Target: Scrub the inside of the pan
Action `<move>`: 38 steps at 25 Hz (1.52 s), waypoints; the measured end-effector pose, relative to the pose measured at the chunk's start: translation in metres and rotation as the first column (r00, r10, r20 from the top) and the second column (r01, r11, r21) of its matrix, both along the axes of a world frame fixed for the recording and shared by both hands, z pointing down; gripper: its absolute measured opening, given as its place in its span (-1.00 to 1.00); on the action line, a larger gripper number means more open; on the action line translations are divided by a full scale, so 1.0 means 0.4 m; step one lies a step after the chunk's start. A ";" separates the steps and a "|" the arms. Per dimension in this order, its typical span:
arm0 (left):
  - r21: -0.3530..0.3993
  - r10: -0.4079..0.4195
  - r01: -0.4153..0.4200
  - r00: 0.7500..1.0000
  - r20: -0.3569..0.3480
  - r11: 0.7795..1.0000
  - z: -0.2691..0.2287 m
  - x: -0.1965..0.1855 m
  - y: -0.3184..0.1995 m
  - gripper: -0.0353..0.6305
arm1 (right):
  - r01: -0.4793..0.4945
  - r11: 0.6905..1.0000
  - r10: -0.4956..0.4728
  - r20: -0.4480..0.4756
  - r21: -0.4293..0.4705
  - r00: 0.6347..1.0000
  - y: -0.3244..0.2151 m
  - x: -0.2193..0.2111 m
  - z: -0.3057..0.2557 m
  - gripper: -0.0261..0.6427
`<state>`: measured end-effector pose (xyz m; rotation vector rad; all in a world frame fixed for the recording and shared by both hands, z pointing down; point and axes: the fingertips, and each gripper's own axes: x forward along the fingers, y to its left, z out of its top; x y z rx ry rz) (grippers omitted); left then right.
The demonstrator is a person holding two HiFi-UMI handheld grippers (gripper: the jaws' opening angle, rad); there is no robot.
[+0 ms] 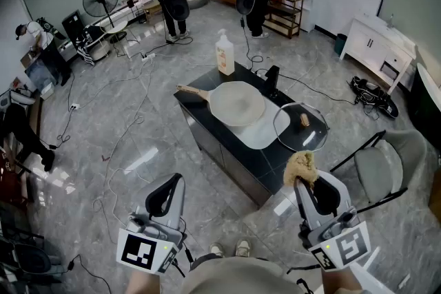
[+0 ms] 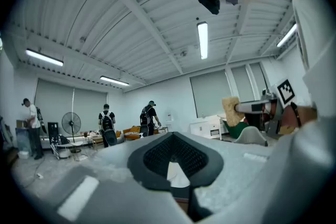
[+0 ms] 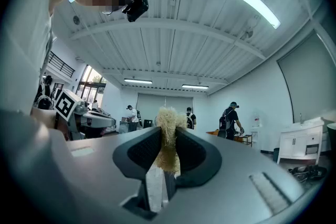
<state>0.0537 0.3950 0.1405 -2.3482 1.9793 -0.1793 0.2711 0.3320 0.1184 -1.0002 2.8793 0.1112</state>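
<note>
One risk: the scrubber, thinly pinched in the right tongs, may be shed before the pan is reached; the left tongs are closed, empty.

a soap bottle stands at the counter's far corner. a glass lid lies at its right edge.

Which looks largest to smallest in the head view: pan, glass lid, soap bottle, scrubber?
1. pan, counting its handle
2. glass lid, close to the pan's bowl in size
3. soap bottle and scrubber: they look alike, and the scrubber sits much nearer the camera, so they are left unranked.
</note>
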 end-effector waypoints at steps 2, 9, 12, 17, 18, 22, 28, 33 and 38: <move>0.002 -0.003 0.003 1.000 -0.024 1.000 -0.003 -0.006 -0.006 -0.89 | 0.005 1.000 -0.005 0.003 -0.009 1.000 -0.008 -0.002 0.005 -0.66; -0.003 -0.018 0.018 1.000 0.000 1.000 0.012 -0.001 -0.022 -0.89 | 0.015 1.000 -0.015 -0.001 -0.019 1.000 -0.032 0.002 0.021 -0.66; -0.003 -0.016 0.016 1.000 0.008 1.000 0.008 0.012 -0.028 -0.89 | 0.018 1.000 -0.018 0.007 -0.025 1.000 -0.042 0.010 0.020 -0.66; -0.004 -0.020 0.020 0.999 0.026 1.000 0.008 0.026 -0.039 -0.89 | 0.026 0.999 -0.026 0.013 -0.034 1.000 -0.055 0.020 0.027 -0.66; -0.001 -0.021 0.021 0.999 0.028 1.000 0.007 0.028 -0.042 -0.89 | 0.030 0.999 -0.030 0.014 -0.034 0.999 -0.057 0.020 0.028 -0.66; -0.005 -0.021 0.021 0.999 0.038 1.000 0.011 0.035 -0.051 -0.89 | 0.039 0.998 -0.038 0.014 -0.052 0.999 -0.067 0.021 0.045 -0.66; -0.010 -0.030 0.031 0.998 0.050 0.999 0.033 0.034 -0.059 -0.89 | 0.061 0.996 -0.060 0.016 -0.068 0.998 -0.083 0.010 0.078 -0.65; -0.002 -0.028 0.028 0.999 0.045 1.000 0.051 0.013 -0.089 -0.89 | 0.066 0.995 -0.066 0.007 -0.074 0.998 -0.112 -0.020 0.108 -0.65; 0.001 -0.025 0.025 0.999 0.033 1.000 0.074 -0.029 -0.146 -0.89 | 0.059 0.995 -0.059 -0.007 -0.082 0.998 -0.163 -0.060 0.130 -0.65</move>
